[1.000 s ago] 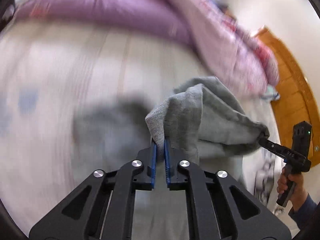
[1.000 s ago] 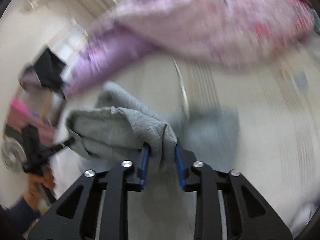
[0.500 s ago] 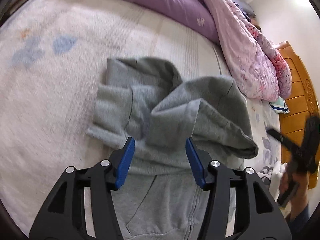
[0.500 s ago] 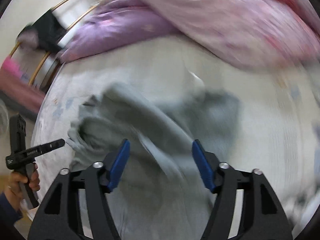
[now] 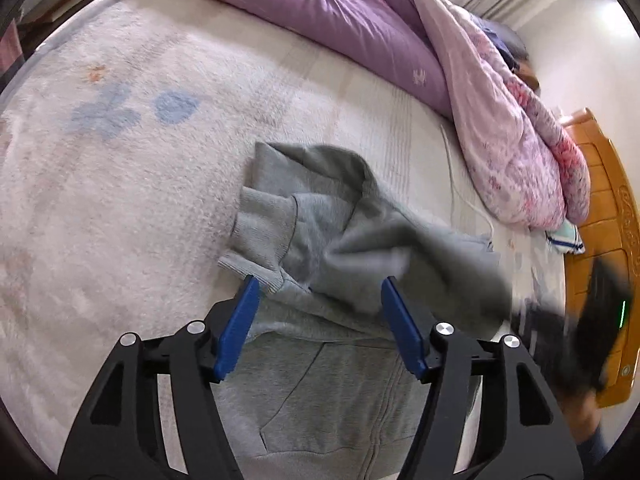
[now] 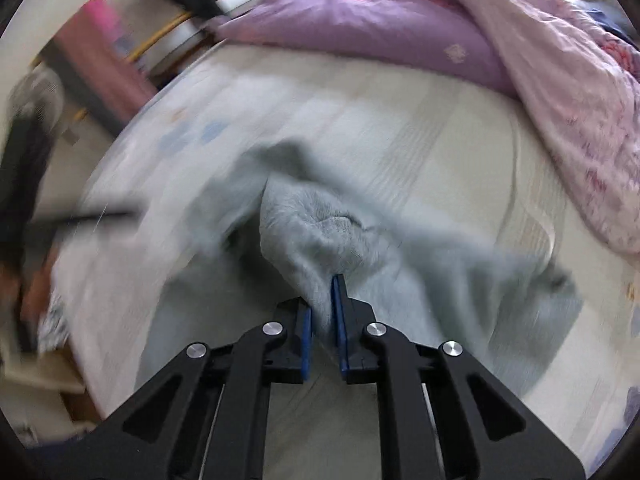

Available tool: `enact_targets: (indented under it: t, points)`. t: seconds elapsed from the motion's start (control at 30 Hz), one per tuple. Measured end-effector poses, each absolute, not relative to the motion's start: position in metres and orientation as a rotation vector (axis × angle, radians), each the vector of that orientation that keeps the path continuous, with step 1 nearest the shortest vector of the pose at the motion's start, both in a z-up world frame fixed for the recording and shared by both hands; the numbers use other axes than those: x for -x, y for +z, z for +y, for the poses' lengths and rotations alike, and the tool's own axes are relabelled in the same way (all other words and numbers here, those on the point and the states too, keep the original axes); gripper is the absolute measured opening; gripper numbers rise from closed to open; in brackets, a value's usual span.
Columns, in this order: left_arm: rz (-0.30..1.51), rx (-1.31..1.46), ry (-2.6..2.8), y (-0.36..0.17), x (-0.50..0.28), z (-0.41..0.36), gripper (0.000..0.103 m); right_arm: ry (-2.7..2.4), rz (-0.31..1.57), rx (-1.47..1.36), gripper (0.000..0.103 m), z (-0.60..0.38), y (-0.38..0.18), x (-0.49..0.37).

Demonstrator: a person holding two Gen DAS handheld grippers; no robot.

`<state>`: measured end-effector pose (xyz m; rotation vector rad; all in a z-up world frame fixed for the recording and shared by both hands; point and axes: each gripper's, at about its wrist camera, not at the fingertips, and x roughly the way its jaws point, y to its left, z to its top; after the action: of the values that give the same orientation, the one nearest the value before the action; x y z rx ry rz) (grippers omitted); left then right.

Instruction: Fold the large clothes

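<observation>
A bed (image 5: 120,208) fills both views, covered by a pale fleecy blanket with faint blue marks; a purple quilt (image 5: 320,12) is heaped along its far edge, and a wooden headboard (image 5: 600,208) closes the right side of the left wrist view. A grey zip hoodie (image 5: 320,392) lies near the middle of the bed: its body is flat, pocket and zip showing close to the camera, while the upper part and a sleeve with ribbed cuff (image 5: 260,232) are bunched in loose folds across it.

The left gripper (image 5: 316,320) hovers over the bunched cloth; its jaws have just been opening and now stand wide apart, the cloth beneath them but not pinched. The right gripper (image 6: 322,320) has just been closing, and its blue pads (image 6: 339,320) are clamped on a raised ridge of the grey cloth. That view is motion-blurred, so which part of the hoodie is held cannot be told.

The step in hand appears to be drawing the bunched portion out flat. To do it well, the right gripper should probably pull low and steadily, keeping only one layer, while the left pins or takes the opposite edge so the body does not drag.
</observation>
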<state>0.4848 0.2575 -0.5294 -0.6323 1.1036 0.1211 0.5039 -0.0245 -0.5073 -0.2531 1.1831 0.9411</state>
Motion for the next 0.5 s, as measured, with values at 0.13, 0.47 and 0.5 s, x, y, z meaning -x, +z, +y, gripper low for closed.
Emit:
enact_targets:
  t: [0.13, 0.47, 0.5]
  points:
    - [1.088, 0.622, 0.108, -0.519, -0.485, 0.251, 0.068, 0.93, 1.34, 0.26, 0.011, -0.047, -0.55, -0.44]
    - [1.258, 0.635, -0.039, -0.572, -0.497, 0.165, 0.074, 0.666, 1.492, -0.027, 0.052, -0.101, -0.59, -0.418]
    - [1.256, 0.63, -0.056, -0.578, -0.498, 0.154, 0.074, 0.646, 1.468, -0.061, 0.052, -0.106, -0.583, -0.422]
